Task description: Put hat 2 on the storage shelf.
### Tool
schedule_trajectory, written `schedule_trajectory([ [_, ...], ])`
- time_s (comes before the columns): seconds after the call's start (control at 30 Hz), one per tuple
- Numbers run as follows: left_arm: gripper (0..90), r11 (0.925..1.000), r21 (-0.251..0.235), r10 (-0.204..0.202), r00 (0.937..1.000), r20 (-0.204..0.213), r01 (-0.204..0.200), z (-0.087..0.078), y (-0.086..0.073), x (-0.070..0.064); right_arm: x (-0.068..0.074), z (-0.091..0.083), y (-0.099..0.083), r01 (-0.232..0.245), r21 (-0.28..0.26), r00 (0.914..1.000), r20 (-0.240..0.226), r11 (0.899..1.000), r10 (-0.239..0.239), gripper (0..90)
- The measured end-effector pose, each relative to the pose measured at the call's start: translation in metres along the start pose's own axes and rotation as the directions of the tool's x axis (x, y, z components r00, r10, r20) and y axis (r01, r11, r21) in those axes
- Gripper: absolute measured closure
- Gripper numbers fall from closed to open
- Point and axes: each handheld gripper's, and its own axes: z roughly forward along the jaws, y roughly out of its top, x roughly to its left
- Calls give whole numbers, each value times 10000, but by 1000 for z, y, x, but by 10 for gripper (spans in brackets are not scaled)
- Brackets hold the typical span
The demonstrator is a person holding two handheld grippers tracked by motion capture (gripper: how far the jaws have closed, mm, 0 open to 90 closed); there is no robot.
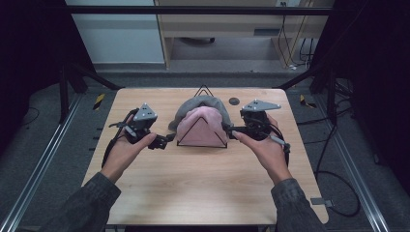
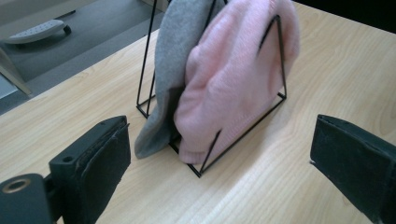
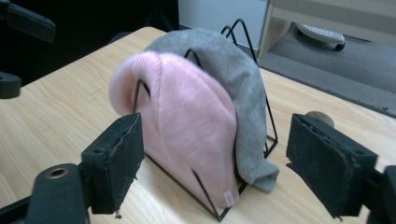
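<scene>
A black wire rack [image 1: 202, 131] of triangular dividers stands mid-table. A pink knit beanie [image 1: 201, 126] [image 2: 233, 79] [image 3: 187, 121] sits in its front slot, and a grey beanie [image 1: 200, 102] [image 2: 175, 56] [image 3: 233, 79] is draped behind it. My left gripper [image 1: 166, 140] [image 2: 219, 163] is open just left of the rack, aimed at the beanies' lower edges. My right gripper [image 1: 228, 129] [image 3: 215, 163] is open just right of the rack, with the pink beanie in front of its jaws. Neither holds anything.
A small dark round disc [image 1: 234, 101] lies on the wooden table [image 1: 203, 183] behind the right gripper. Black frame bars and cables surround the table. A shelf unit [image 1: 232, 29] stands on the floor beyond the far edge.
</scene>
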Motion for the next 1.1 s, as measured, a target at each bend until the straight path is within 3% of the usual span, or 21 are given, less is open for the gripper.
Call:
schedule_trajectory([
  [0.3,39,9989,332,335,9993,169,-340,-1,-27,-10,8,-1,-25,103,255,9999,-11,9996,-103,138],
  [0.5,40,9949,810,599,9982,70,-603,1,-46,-14,8,-5,-47,38,474,10000,63,9989,-41,123],
  [0.9,45,9865,1623,192,9997,163,-215,12,-85,-6,-1,0,-98,-635,1299,9980,143,9895,622,114],
  [1.1,44,9800,1989,43,9997,238,-90,17,-104,-2,-2,7,-116,-702,1653,9975,168,9837,683,121],
])
